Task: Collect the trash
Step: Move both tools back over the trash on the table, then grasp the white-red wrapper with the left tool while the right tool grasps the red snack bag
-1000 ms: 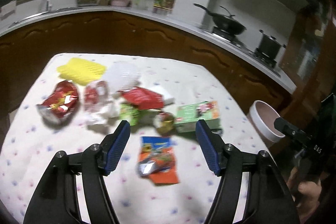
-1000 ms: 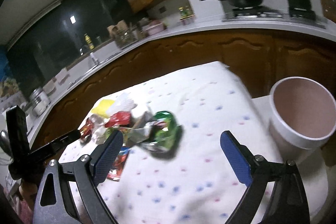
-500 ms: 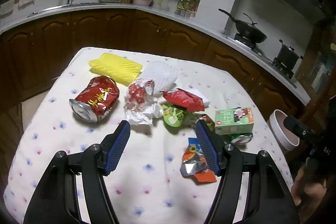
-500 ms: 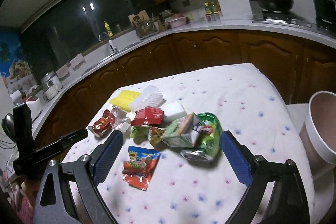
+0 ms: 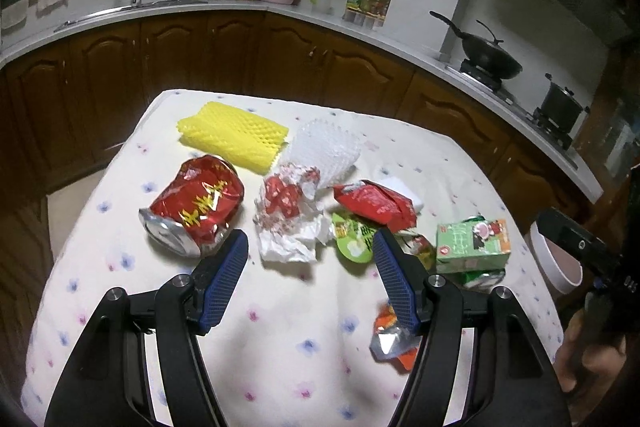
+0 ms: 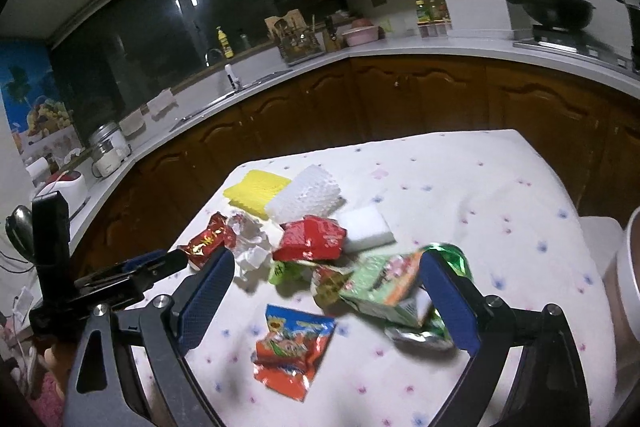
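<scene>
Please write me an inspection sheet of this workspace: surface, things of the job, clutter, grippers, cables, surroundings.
Surface: white tablecloth with small dots covers the table.
Job's things: crushed red drink can, yellow foam net, white foam net, crumpled red-and-white paper wrapper, red snack packet, green drink carton, orange snack packet, crushed green can; all lie on the cloth.
Clutter: white sponge block behind the red packet.
Grippers: left hand-held gripper open, holding nothing; right hand-held gripper open, holding nothing.
Cables: nothing seen on the table.
Surroundings: white round bin beside the table; black wok on the stove; wooden cabinets.
</scene>
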`<state>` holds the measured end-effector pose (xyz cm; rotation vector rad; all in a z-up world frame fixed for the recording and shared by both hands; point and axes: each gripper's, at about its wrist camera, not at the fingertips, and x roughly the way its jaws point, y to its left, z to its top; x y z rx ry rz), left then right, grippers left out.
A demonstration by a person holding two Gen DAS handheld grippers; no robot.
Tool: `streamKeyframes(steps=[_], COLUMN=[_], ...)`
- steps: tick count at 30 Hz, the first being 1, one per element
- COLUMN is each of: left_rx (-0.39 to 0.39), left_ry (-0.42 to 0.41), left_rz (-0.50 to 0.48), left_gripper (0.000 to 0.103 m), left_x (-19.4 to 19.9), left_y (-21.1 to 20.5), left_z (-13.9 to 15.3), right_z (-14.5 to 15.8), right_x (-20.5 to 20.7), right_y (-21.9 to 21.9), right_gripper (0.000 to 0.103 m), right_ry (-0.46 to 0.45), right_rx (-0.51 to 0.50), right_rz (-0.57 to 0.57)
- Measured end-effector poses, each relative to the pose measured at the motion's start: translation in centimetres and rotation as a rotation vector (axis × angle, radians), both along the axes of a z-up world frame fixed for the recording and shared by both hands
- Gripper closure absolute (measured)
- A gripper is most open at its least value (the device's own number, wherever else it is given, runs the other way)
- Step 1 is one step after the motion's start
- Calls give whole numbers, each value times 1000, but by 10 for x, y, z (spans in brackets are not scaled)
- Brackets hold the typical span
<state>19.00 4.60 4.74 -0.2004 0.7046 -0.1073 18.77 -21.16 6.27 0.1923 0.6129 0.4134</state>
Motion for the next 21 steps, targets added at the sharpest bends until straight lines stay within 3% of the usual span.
streamKeyframes(steps=[11, 16, 20, 21], left_rx=[42, 56, 43, 39], left_ry=[39, 73, 103, 110], left_rz=[-15, -25, -57, -64], left_gripper=[37, 38, 52, 60], left_x=[50, 75, 86, 88], left_y=[6, 8, 5, 5], left_z=[-16, -31, -42, -44], right_z=[-21, -41, -56, -58], right_x=[58, 85, 102, 105], right_y=[36, 55, 64, 67], right_gripper=[10, 26, 32, 34], right_ry=[83, 153, 213, 222], right_rx=[-3, -37, -60, -73], right_rz=[71, 109, 136, 136])
